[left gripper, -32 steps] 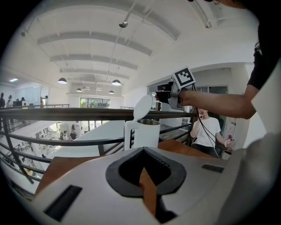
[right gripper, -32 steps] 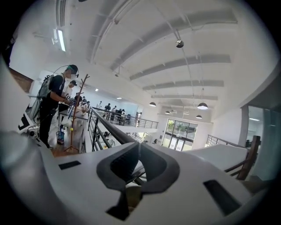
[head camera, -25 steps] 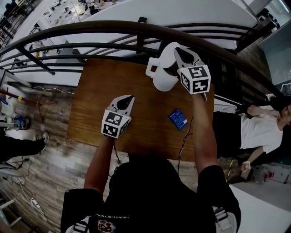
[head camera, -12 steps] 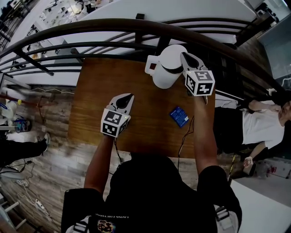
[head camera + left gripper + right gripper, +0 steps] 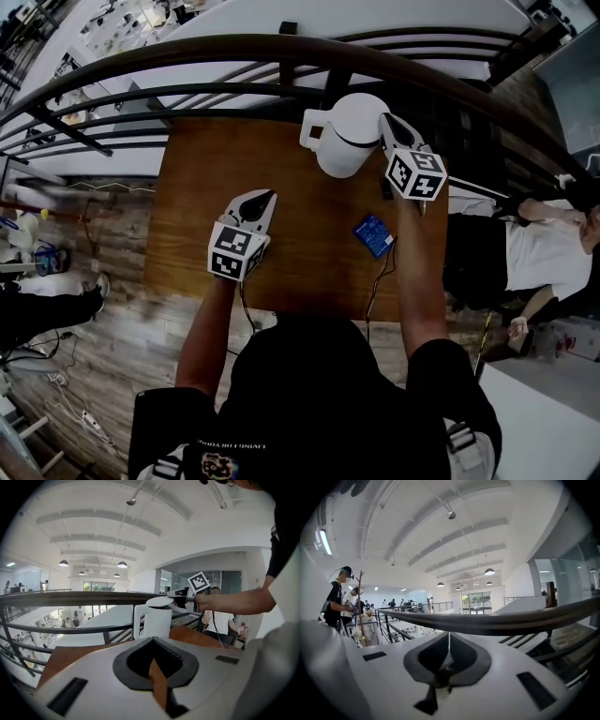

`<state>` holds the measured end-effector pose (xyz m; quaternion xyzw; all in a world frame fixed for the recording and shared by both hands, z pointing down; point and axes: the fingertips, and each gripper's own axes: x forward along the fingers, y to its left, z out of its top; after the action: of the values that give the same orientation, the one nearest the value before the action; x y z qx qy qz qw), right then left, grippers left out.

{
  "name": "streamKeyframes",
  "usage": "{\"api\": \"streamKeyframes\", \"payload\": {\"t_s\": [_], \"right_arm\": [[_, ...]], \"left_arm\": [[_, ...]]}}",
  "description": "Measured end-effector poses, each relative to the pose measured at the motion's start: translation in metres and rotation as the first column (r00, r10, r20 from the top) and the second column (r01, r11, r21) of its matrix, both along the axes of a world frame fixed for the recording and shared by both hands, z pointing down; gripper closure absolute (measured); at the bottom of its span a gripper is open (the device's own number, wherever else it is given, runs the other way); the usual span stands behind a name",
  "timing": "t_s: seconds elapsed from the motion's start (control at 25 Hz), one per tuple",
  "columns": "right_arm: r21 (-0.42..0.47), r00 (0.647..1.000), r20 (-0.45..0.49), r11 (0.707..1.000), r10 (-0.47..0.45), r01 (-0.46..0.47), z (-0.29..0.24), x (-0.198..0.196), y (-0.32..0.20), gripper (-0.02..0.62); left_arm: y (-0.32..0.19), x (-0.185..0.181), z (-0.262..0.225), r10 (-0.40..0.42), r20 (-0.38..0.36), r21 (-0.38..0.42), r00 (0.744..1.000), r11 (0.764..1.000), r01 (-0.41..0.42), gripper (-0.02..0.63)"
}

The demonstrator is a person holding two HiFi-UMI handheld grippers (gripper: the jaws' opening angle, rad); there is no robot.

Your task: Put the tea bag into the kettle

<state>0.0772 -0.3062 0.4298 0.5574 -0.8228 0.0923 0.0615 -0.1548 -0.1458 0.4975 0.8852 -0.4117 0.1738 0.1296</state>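
A white kettle (image 5: 345, 139) with a side handle stands at the far edge of the wooden table (image 5: 197, 187). A blue tea bag packet (image 5: 373, 234) lies flat on the table, nearer to me and right of the kettle. My right gripper (image 5: 385, 119) is shut, its tips against the kettle's right upper side. In the left gripper view it sits level with the lid (image 5: 159, 602). A thin pale sliver shows in its seam (image 5: 448, 641); I cannot tell what it is. My left gripper (image 5: 270, 195) is shut and empty, hovering left of the kettle.
A dark curved railing (image 5: 187, 56) runs just behind the table's far edge. A thin cable (image 5: 380, 281) trails over the near right edge beside the packet. A person in a white top (image 5: 539, 258) sits to the right. Wooden floor lies to the left.
My right gripper has come off the top of the kettle, sinking and rolling to its right side, so the lid now shows. The left gripper and the blue packet have stayed put.
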Motion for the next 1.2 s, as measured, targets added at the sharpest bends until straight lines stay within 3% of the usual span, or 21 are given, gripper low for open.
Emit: {"api": "streamKeyframes", "payload": {"t_s": [0.56, 1.2], "right_arm": [[-0.071, 1.0, 0.003, 0.997, 0.026, -0.026, 0.04, 0.005, 0.002, 0.574], [-0.008, 0.998, 0.018, 0.999, 0.053, -0.053, 0.04, 0.007, 0.017, 0.574]], "left_arm": [[-0.006, 0.017, 0.005, 0.014, -0.001, -0.012, 1.0, 1.0, -0.014, 0.602], [-0.021, 0.036, 0.005, 0.038, -0.014, -0.015, 0.999, 0.999, -0.038, 0.601]]}}
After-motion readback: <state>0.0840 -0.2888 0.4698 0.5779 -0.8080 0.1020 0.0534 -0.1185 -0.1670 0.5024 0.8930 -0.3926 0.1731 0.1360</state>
